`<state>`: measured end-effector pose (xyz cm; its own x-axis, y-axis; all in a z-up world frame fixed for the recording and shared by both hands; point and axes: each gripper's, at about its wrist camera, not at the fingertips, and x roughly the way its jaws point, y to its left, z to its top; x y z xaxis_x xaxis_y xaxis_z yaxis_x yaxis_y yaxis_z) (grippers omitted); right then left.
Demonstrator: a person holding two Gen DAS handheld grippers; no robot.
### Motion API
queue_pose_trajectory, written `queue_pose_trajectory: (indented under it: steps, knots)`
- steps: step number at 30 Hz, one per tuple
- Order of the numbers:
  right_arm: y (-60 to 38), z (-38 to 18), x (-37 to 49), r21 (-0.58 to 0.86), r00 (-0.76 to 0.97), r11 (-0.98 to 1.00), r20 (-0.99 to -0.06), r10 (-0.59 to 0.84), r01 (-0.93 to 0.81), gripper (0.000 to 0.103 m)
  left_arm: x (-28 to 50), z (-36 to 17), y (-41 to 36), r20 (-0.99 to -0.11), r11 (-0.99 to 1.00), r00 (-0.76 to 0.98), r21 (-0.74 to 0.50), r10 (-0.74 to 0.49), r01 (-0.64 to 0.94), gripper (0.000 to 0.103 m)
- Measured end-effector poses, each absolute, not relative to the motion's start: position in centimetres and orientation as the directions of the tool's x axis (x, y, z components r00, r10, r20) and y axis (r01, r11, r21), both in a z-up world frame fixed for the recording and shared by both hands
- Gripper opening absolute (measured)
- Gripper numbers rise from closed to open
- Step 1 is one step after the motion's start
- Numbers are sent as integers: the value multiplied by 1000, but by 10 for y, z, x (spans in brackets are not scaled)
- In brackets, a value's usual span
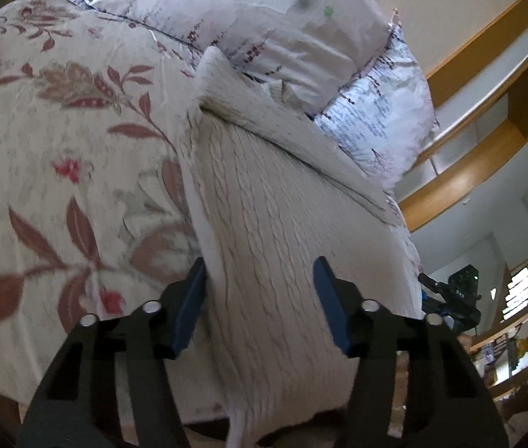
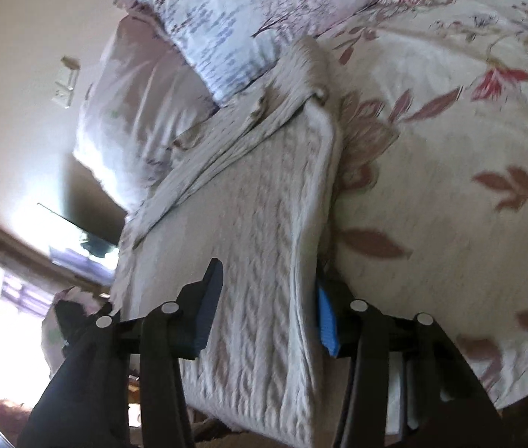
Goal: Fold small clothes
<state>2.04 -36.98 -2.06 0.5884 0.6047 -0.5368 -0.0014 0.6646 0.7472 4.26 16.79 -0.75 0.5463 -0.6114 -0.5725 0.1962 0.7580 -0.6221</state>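
A cream cable-knit sweater (image 1: 264,186) lies on the flowered bedspread (image 1: 58,149), and its near end hangs over the bed's edge. My left gripper (image 1: 261,291) stands open around that near end. Its left pad sits at the sweater's left edge and its right pad in front of the knit. In the right wrist view the same sweater (image 2: 256,205) runs between the fingers of my right gripper (image 2: 267,298), also open. That gripper's left pad is over the cloth, and its right pad is tucked behind the raised right edge. A sleeve lies folded across the far part.
Two patterned pillows (image 1: 264,11) lie at the head of the bed, touching the sweater's far end. A wooden shelf (image 1: 488,112) hangs on the wall to the right. A dark screen (image 2: 88,224) and a bright window (image 2: 2,298) are off the bed's side.
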Motion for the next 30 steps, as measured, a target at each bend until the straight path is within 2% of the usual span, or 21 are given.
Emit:
queue_pose_trajectory:
  steps: [4, 10, 13, 18, 23, 26, 28, 30]
  knots:
    - [-365, -21, 9, 780, 575, 624, -494, 652, -37, 46, 27, -10, 163, -543, 722, 523, -653, -657, 229, 47]
    - [-362, -23, -9, 821, 546, 566, -443, 711, -71, 38, 7, -11, 154, -498, 672, 495, -689, -712, 273, 47]
    - [-360, -25, -19, 817, 522, 572, -458, 720, -71, 37, 2, -20, 152, -490, 638, 456, -725, -743, 261, 46]
    - [-362, -27, -36, 806, 510, 588, -481, 713, -62, 28, -6, -24, 154, -464, 609, 449, -749, -763, 262, 45]
    - [-356, -25, -43, 782, 483, 618, -512, 710, -80, 27, -11, -23, 148, -483, 614, 417, -738, -770, 279, 41]
    - [-347, -21, -41, 752, 465, 652, -544, 699, -101, 26, -12, -24, 142, -501, 622, 394, -726, -770, 292, 32]
    - [-343, -18, -40, 724, 466, 680, -564, 682, -118, 16, -12, -24, 138, -520, 637, 387, -711, -761, 298, 17]
    - [-342, -12, -39, 699, 483, 702, -572, 663, -136, 9, -11, -22, 137, -531, 650, 393, -698, -751, 298, 10]
